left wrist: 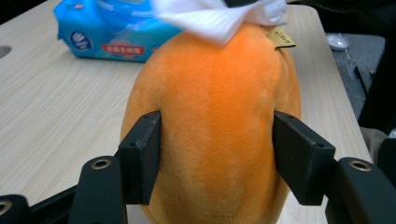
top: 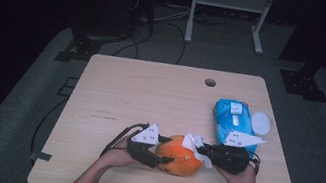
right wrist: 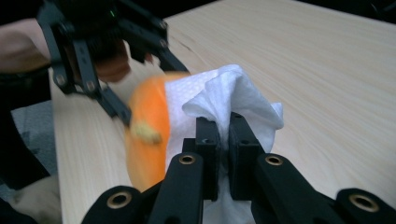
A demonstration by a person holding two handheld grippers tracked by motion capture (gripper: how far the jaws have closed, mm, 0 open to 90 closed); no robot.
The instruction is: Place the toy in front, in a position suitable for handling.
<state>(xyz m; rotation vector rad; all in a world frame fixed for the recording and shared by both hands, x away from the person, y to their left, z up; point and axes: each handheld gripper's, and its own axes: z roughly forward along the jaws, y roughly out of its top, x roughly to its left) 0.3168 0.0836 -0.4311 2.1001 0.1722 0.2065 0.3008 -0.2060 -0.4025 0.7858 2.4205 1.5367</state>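
Orange plush mango-shaped toy (top: 181,155) near the table's (top: 151,89) front edge, squeezed by the left gripper (top: 165,160), could slip if the right gripper (right wrist: 224,140), pinching a white wipe (right wrist: 224,100), rubs hard.

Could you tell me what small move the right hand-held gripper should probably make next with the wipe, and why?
Probably a short wiping stroke across the top of the orange plush toy. The right hand-held gripper is shut on the white wipe, which already lies against the toy, and the left hand-held gripper presses the toy from both sides, so it looks steadied on the table.
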